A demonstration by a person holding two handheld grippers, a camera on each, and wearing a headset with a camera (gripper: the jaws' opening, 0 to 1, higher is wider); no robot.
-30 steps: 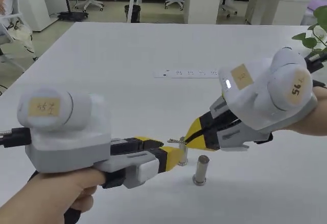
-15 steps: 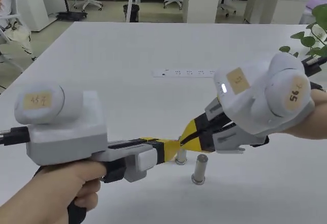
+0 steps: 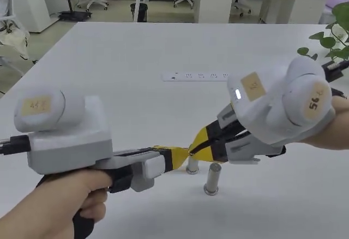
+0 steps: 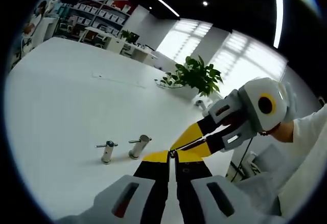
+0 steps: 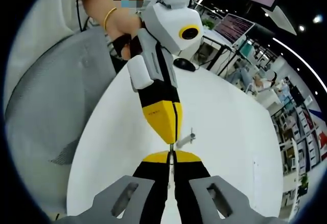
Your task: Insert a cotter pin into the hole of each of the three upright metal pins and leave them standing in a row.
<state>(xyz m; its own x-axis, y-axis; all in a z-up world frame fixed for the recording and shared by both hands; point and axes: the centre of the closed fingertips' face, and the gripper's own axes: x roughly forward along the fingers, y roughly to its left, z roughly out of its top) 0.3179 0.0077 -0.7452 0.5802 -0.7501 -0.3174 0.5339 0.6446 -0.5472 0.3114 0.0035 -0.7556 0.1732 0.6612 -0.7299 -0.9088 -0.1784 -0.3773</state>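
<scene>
Now the left gripper [image 4: 172,155] and the right gripper [image 5: 172,155], both black with glossy yellow tips, are pressing their jaws together, tip meeting tip as half a second ago; anything nipped is too small to tell. Beside those tips, two smooth cylindrical steel pins [image 4: 137,148] are standing on the matte white bench [image 4: 61,96], thin wire cotter pins [image 4: 106,144] crossing their tops.

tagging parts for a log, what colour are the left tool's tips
Yellow, with black behind; the left tool shows it best in the right gripper view.
</scene>
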